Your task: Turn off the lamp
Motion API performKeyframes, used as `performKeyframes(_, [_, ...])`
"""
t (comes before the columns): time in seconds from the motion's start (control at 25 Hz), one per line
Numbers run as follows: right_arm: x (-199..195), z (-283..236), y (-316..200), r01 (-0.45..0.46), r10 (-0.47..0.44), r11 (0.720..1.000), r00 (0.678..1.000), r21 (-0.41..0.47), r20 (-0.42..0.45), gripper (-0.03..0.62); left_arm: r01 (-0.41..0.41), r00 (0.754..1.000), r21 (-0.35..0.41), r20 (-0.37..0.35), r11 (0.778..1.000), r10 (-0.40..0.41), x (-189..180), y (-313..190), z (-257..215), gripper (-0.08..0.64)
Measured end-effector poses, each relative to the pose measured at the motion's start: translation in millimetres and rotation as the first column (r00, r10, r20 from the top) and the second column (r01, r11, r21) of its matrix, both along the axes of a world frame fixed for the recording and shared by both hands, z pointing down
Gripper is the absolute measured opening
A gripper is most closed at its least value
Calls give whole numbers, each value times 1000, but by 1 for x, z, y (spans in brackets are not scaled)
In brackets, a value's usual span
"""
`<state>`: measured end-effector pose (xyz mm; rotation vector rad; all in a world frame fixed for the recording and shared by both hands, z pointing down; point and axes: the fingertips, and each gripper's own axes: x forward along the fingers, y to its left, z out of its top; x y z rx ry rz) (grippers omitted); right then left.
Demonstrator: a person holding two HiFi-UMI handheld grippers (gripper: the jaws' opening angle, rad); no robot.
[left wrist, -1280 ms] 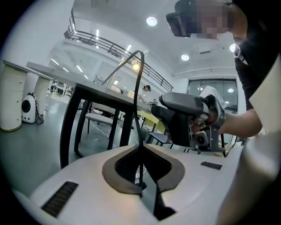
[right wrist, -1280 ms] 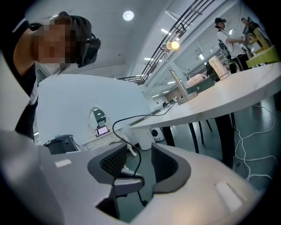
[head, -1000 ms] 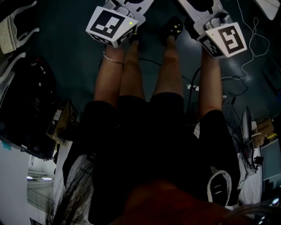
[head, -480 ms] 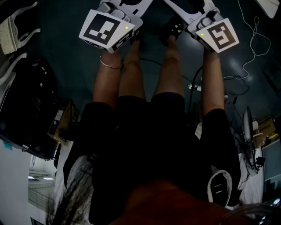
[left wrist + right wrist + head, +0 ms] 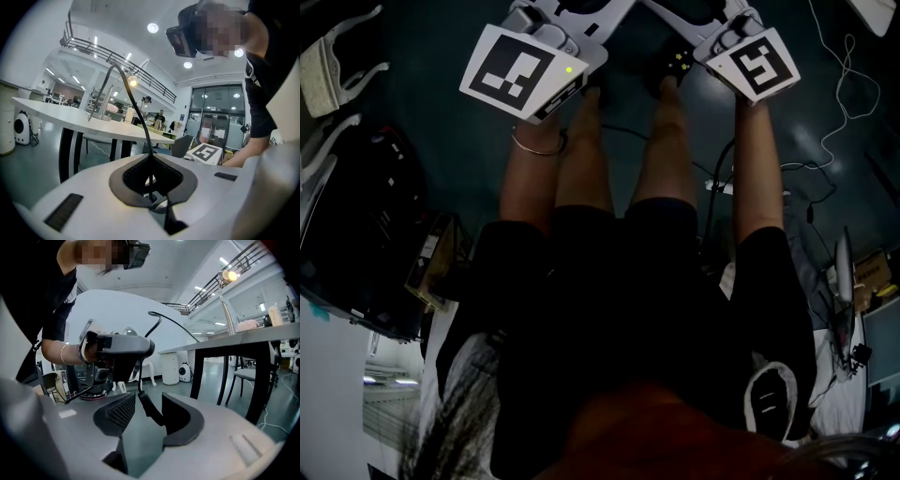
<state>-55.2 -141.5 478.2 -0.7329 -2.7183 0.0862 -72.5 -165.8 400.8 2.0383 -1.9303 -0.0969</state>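
Note:
The lamp stands on a long white table (image 5: pixel 56 112) and is lit: its bulb (image 5: pixel 132 82) glows in the left gripper view, and the bulb (image 5: pixel 229 275) shows again atop a metal stem in the right gripper view. My left gripper (image 5: pixel 151 182) is shut on a thin black cord (image 5: pixel 140 122) that arcs up out of its jaws. In the right gripper view the same cord hangs from the left gripper's body (image 5: pixel 119 347) to a thicker black piece (image 5: pixel 149 411). That piece lies between the spread jaws of my right gripper (image 5: pixel 147 408); the pads are not pressing it.
In the head view both marker cubes (image 5: pixel 520 73) (image 5: pixel 755 64) sit at the top, above the person's legs. Loose white cables (image 5: pixel 839 103) trail on the dark floor at right, dark bags (image 5: pixel 356 225) at left. Black table legs (image 5: pixel 260 376) and a chair (image 5: pixel 248 376) stand close.
The left marker cube has grown larger and drifted left as that gripper rose. The right cube has rolled and slid toward the frame's top. The grip on the cord is unchanged.

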Motion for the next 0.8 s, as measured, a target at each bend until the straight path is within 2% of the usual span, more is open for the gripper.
performKeyframes(0.32, [-4, 4, 1, 3, -3, 1000, 1000, 1, 0, 147, -21, 999, 19, 28, 1000, 20, 0, -3, -15, 23])
performKeyframes(0.6, [-4, 9, -1, 5, -5, 999, 1000, 32, -14, 147, -22, 1000, 41, 15, 999, 22, 2, -4, -23, 23])
performKeyframes(0.8, [-5, 7, -1, 2, -2, 1000, 1000, 27, 7, 147, -21, 1000, 55, 19, 998, 20, 0, -5, -28, 23])
